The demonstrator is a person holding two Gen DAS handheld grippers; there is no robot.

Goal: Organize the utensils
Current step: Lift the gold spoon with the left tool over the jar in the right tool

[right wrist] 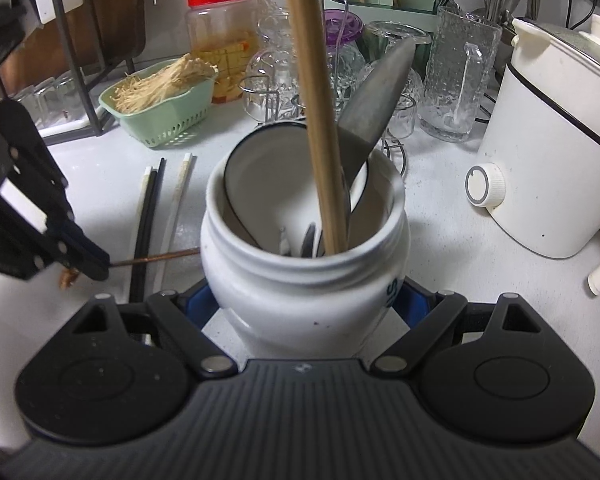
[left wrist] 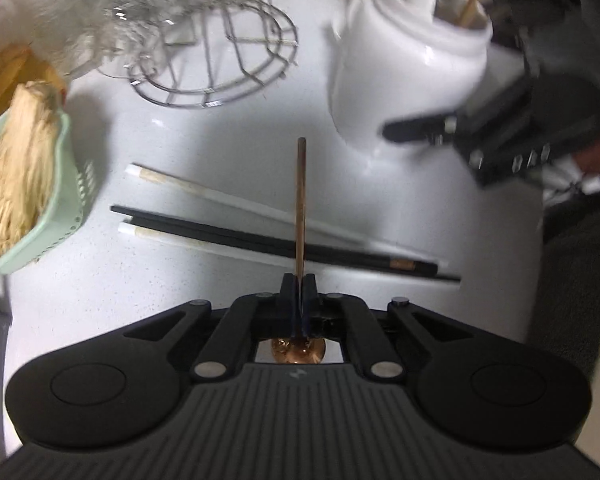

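Pinching a thin brown stick [left wrist: 301, 200] between its closed fingers, the left gripper [left wrist: 299, 280] hangs over the white counter [left wrist: 140, 300], and the stick points toward 12 o'clock across the black and white chopsticks [left wrist: 260, 236] lying below it. The right gripper [right wrist: 306, 304] is spread wide around the lower part of the white jar [right wrist: 300, 280], with blue pads [right wrist: 414, 304] at each side, though contact I cannot confirm. Inside the jar stand a wooden handle [right wrist: 320, 140], a grey blade [right wrist: 376, 96] and a white spoon [right wrist: 268, 184]; a green basket [right wrist: 168, 116] sits at 10 o'clock from it.
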